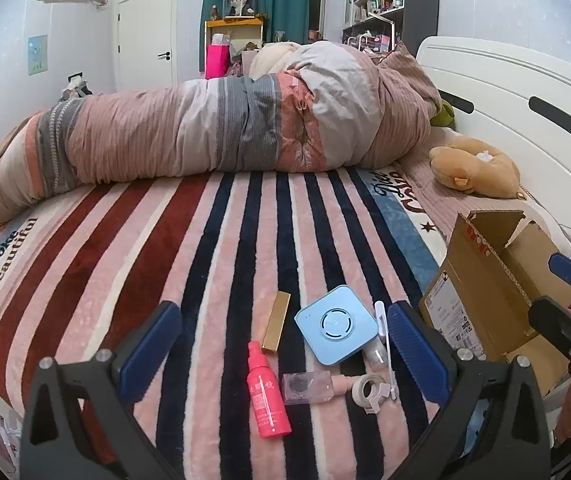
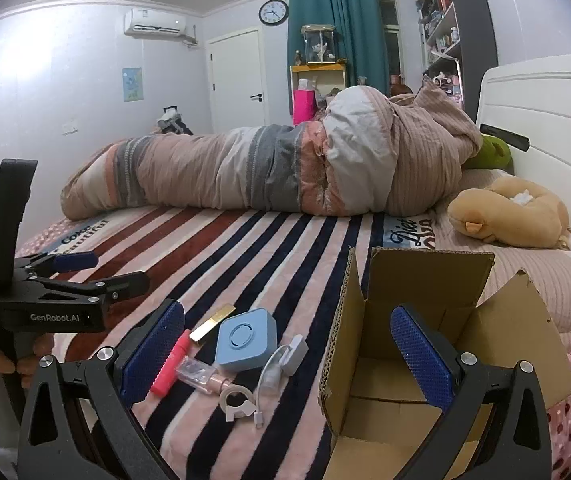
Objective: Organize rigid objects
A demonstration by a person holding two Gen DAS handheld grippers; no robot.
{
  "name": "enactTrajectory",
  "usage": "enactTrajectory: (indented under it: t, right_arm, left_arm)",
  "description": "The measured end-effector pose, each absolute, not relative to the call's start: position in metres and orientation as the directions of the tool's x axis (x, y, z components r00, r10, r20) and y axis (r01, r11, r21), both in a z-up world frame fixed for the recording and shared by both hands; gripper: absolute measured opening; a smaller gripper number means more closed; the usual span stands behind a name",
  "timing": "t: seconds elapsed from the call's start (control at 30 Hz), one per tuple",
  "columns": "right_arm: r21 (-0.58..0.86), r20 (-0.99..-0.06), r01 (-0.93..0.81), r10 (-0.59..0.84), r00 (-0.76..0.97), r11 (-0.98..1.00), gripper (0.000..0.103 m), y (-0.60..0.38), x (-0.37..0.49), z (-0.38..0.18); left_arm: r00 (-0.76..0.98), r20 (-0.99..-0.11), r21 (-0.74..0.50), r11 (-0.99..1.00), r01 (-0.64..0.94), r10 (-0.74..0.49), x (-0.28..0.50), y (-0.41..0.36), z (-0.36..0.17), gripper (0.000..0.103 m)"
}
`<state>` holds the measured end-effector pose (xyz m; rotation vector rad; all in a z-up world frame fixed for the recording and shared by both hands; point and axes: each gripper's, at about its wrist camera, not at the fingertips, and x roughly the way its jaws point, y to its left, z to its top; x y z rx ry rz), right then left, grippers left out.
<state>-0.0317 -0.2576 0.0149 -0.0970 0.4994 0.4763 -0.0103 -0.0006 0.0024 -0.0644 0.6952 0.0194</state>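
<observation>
Small items lie on the striped blanket: a pink spray bottle (image 1: 267, 398), a gold tube (image 1: 276, 322), a light blue square device (image 1: 336, 325), a clear case with a pink cap (image 1: 305, 388), a beige clip ring (image 1: 371, 392) and a white cable (image 1: 381, 320). They also show in the right wrist view, with the blue device (image 2: 246, 344) and the pink bottle (image 2: 173, 364). An open cardboard box (image 2: 425, 344) stands to their right. My left gripper (image 1: 285, 352) is open and empty above the items. My right gripper (image 2: 287, 354) is open and empty, its right finger over the box.
A rolled duvet (image 1: 225, 128) lies across the far side of the bed. A brown plush toy (image 1: 477, 168) and a white headboard (image 1: 525, 92) are at the right. The left gripper's body (image 2: 45, 300) shows at the left of the right wrist view.
</observation>
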Motion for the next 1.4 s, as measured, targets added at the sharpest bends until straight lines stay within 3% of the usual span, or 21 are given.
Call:
enactTrajectory:
  t: [1.4]
  right_arm:
    - [0.004,-0.467,-0.481,0.427,0.774,0.877,0.103,-0.263,-0.038,0.014]
  left_arm:
    - [0.780,-0.625,-0.028,0.999,-0.040,0.014,-0.021,-0.007,0.011,0.103]
